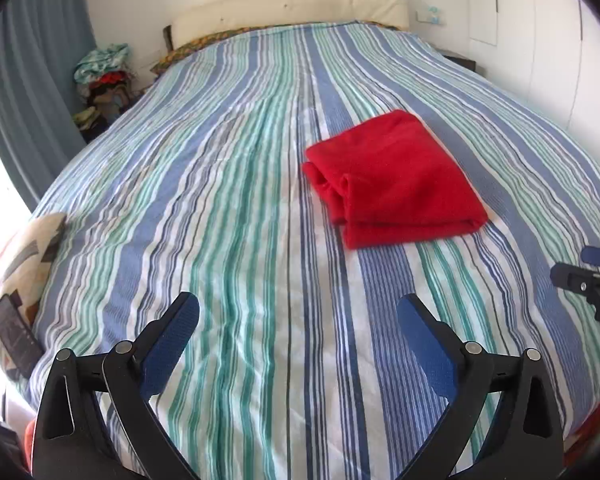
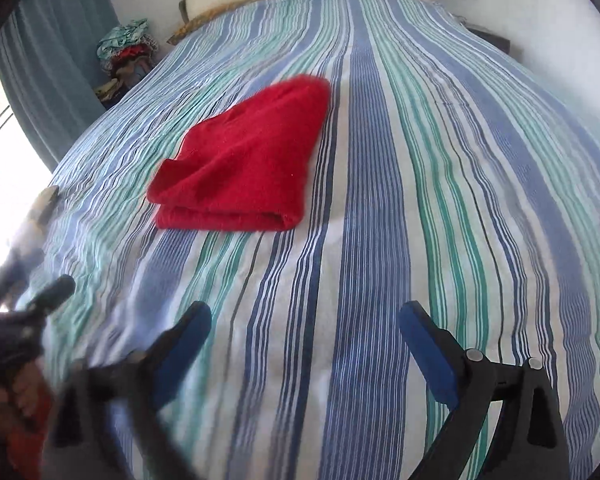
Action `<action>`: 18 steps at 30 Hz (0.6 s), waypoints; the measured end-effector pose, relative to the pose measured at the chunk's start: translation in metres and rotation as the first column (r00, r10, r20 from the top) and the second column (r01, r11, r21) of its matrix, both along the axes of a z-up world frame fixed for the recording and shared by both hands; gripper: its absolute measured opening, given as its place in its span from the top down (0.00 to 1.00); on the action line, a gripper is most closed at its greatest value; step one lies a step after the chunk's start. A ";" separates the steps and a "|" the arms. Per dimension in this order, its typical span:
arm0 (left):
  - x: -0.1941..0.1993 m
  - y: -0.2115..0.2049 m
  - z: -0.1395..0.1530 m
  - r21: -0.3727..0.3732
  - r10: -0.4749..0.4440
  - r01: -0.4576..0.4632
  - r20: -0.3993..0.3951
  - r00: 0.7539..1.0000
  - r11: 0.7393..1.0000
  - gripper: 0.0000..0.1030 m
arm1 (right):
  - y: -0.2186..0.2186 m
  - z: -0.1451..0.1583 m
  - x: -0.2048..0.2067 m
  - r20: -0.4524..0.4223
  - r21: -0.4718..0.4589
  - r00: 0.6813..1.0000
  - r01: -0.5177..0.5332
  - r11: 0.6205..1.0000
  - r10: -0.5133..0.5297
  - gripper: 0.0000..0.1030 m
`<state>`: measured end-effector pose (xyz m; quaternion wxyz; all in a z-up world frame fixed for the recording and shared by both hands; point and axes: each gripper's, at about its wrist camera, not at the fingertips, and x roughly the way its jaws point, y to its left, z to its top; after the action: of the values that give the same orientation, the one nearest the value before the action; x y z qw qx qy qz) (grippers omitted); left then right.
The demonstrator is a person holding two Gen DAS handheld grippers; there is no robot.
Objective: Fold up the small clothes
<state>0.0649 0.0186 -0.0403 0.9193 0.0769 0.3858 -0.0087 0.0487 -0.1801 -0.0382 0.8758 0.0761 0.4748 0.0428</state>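
tongs, left (image 1: 298, 320): jaws wide apart, nothing between them, above striped bedspread (image 1: 236, 208). tongs, right (image 2: 304, 328): likewise spread and empty. red folded garment (image 1: 392, 180) lies flat on the bedspread beyond both, well apart from each.

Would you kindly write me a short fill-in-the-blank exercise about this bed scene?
1. The folded garment is ____ in colour.
2. It lies on a ____ bedspread.
3. The jaws of the left gripper stand ____, with nothing between them.
4. The pile of clothes sits beside the blue ____.

Missing words: red; striped; open; curtain
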 end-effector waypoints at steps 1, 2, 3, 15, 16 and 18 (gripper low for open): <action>-0.003 0.003 0.006 -0.011 0.017 -0.017 0.007 1.000 1.000 0.03 | 0.001 0.005 -0.008 0.001 0.000 1.000 0.020 1.000 -0.020 0.05; -0.008 0.003 0.012 -0.033 0.024 -0.024 0.005 1.000 0.999 0.03 | 0.002 0.010 -0.015 0.000 0.002 0.999 0.035 0.999 -0.035 0.05; -0.011 0.005 0.016 -0.060 0.028 -0.029 -0.006 1.000 0.998 0.03 | 0.003 0.014 -0.020 -0.004 0.000 0.999 0.042 0.999 -0.042 0.05; -0.030 0.004 0.028 -0.021 0.050 -0.053 -0.147 0.988 0.998 0.03 | 0.035 0.074 -0.053 0.044 -0.086 0.999 -0.008 0.996 0.012 0.01; -0.031 0.004 0.028 -0.021 0.049 -0.052 -0.148 0.988 0.998 0.03 | 0.038 0.077 -0.055 0.047 -0.087 0.999 -0.011 0.996 0.015 0.01; -0.034 0.003 0.029 -0.023 0.046 -0.050 -0.156 0.987 0.998 0.03 | 0.046 0.084 -0.058 0.054 -0.100 0.998 -0.019 0.995 0.024 0.01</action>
<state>0.0314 0.0212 -0.0109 0.8874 0.0542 0.4577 0.0023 -0.0095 -0.1338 0.0454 0.8907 0.0261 0.4528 0.0306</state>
